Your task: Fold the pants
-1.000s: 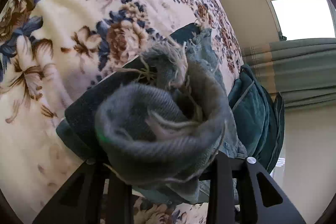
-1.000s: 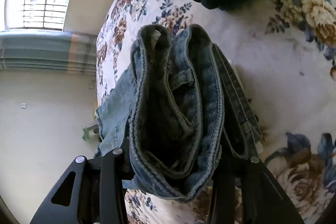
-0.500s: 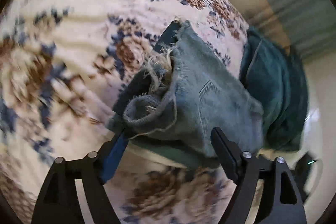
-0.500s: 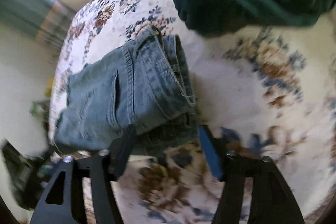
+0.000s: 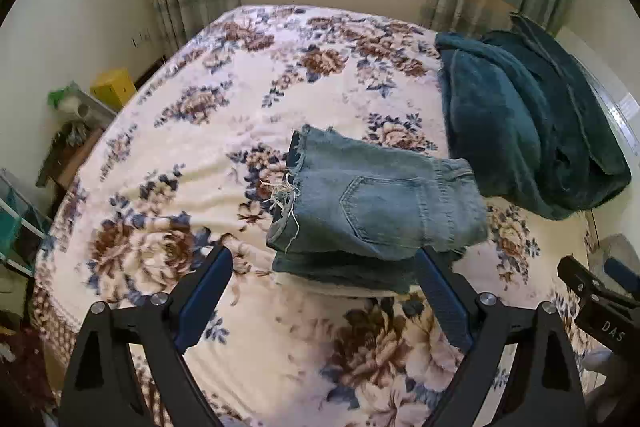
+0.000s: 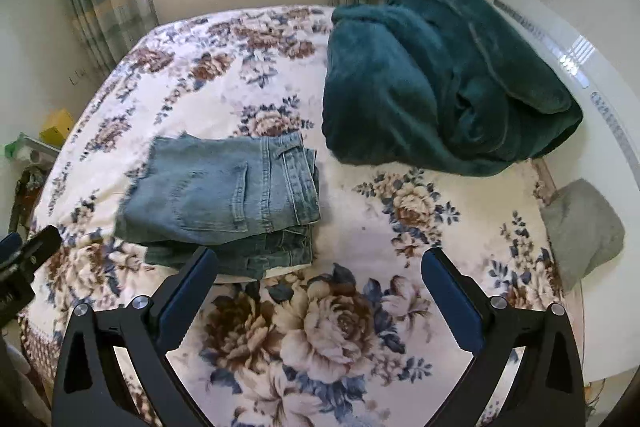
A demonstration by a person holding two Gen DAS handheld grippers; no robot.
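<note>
The light blue denim pants point(image 5: 376, 211) lie folded in a compact stack on the floral bedspread point(image 5: 248, 99), frayed hems to the left, back pocket up. They also show in the right wrist view point(image 6: 224, 195). My left gripper point(image 5: 324, 279) is open and empty, drawn back just in front of the stack. My right gripper point(image 6: 320, 283) is open and empty, in front of and to the right of the stack. The right gripper's body shows at the left wrist view's right edge point(image 5: 596, 303).
A dark teal fleece blanket point(image 6: 440, 83) is heaped at the far right of the bed. A grey cloth point(image 6: 580, 227) lies at the bed's right edge. A yellow box point(image 5: 114, 89) and cluttered shelves stand left of the bed. Curtains and a window are behind.
Both grippers let go of the folded pants, opened, and pulled back and up from the bed. The pants now rest on the bedspread.
</note>
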